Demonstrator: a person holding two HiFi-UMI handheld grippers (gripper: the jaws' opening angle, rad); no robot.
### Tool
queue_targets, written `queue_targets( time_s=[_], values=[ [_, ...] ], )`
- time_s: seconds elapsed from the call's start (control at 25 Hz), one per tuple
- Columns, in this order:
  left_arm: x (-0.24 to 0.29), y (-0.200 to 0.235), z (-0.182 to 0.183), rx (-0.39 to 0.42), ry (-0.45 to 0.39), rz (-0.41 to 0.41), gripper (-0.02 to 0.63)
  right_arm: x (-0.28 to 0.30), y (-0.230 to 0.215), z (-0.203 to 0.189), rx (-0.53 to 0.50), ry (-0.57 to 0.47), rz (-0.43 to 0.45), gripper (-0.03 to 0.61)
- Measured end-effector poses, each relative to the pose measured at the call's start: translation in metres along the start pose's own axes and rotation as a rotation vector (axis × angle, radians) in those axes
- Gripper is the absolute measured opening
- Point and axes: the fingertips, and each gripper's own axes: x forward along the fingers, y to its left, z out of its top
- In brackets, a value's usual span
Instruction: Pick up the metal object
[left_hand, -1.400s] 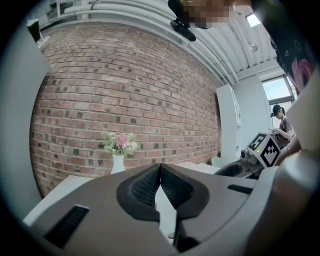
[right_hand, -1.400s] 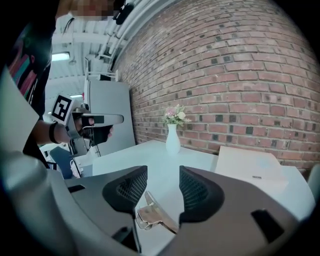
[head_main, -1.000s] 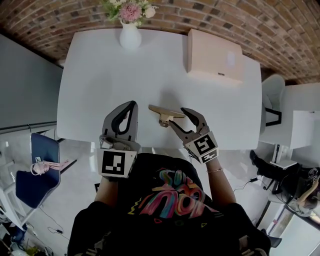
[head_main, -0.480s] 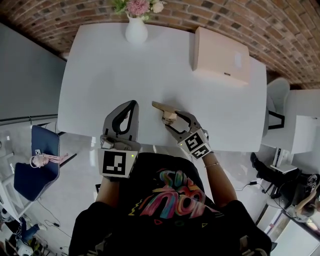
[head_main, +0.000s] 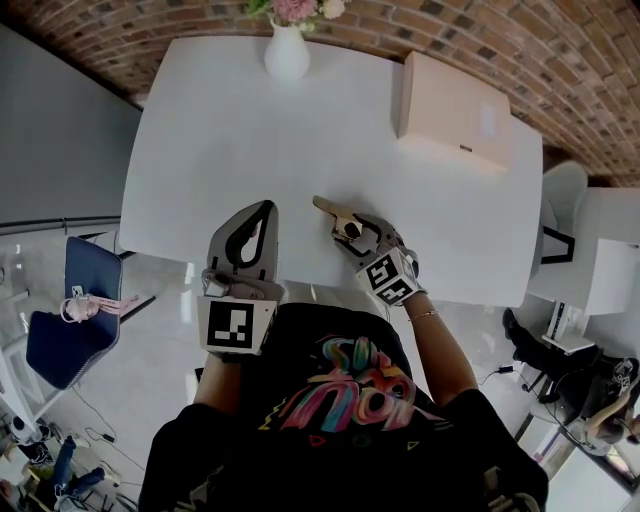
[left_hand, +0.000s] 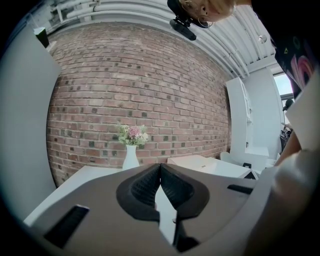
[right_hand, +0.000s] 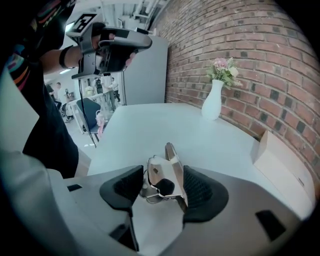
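Metal object, one, clamped in right hand-held gripper (left hand-held gripper closed, empty)

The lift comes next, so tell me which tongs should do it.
Right. The right tongs grip the shiny bent metal object on the white table from both sides; the left tongs are shut on nothing, off to its left.

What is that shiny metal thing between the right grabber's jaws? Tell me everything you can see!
The metal object is shiny and silvery: a long flat bar pointing away, a bent plate with a small hole, and a thin wire loop. It seems to rest on the white table, between the right gripper's dark ribbed pads, which appear to press it from both sides.
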Motion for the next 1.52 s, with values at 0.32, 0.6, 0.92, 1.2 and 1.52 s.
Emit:
queue_targets(
  time_s=[0.32,0.6,0.92,1.2,1.52],
  values=[
    [0.002,0.001,-0.002,-0.009,-0.001,0.009,0.025,0.013,-0.011,-0.005,-0.027,0.033,-0.025,0.236],
    [0.001,0.001,-0.003,-0.013,0.003,0.021,0.025,0.013,-0.011,-0.004,-0.08,0.028,-0.039,0.185],
    [0.008,0.003,0.0,-0.017,-0.003,0.024,0.025,0.012,-0.013,0.0,-0.117,0.03,-0.05,0.146],
    [0.01,0.004,0.004,-0.016,-0.011,0.026,0.025,0.008,-0.015,0.004,-0.113,0.029,-0.034,0.129],
    [0.009,0.008,0.007,-0.013,-0.018,0.029,0.025,0.003,-0.022,0.01,-0.057,0.002,-0.039,0.124]
  ],
)
